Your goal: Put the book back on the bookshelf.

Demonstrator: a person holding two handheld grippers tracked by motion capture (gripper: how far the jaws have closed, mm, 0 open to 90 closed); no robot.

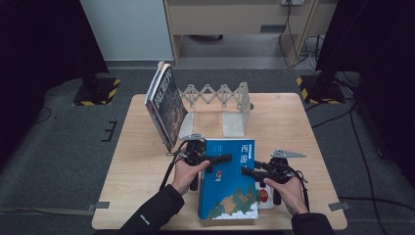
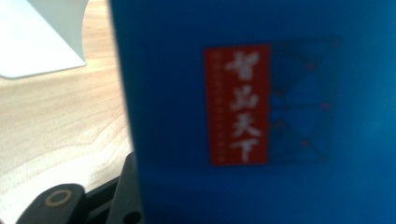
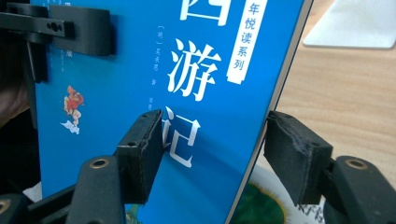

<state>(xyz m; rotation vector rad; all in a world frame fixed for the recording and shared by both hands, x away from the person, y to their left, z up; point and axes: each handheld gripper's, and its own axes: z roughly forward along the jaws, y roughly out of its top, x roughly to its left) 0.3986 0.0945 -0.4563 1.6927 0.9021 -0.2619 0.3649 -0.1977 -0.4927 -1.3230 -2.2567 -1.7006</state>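
A blue book (image 1: 230, 181) with white Chinese title lettering is held between both grippers over the near middle of the table (image 1: 142, 166). My left gripper (image 1: 222, 160) is shut on its left edge, one jaw lying across the front cover. Its back cover (image 2: 261, 107), with a red label, is close up in the left gripper view, beside one black finger (image 2: 128, 191). My right gripper (image 3: 215, 140) is shut on the book's right edge (image 3: 219, 84), one pad on the front cover and the other behind it.
A second book with a white and green cover (image 1: 265, 197) lies under the blue one's right corner. An expanding metal book rack (image 1: 220, 95) stands at the back, with two books (image 1: 164, 103) leaning at its left end.
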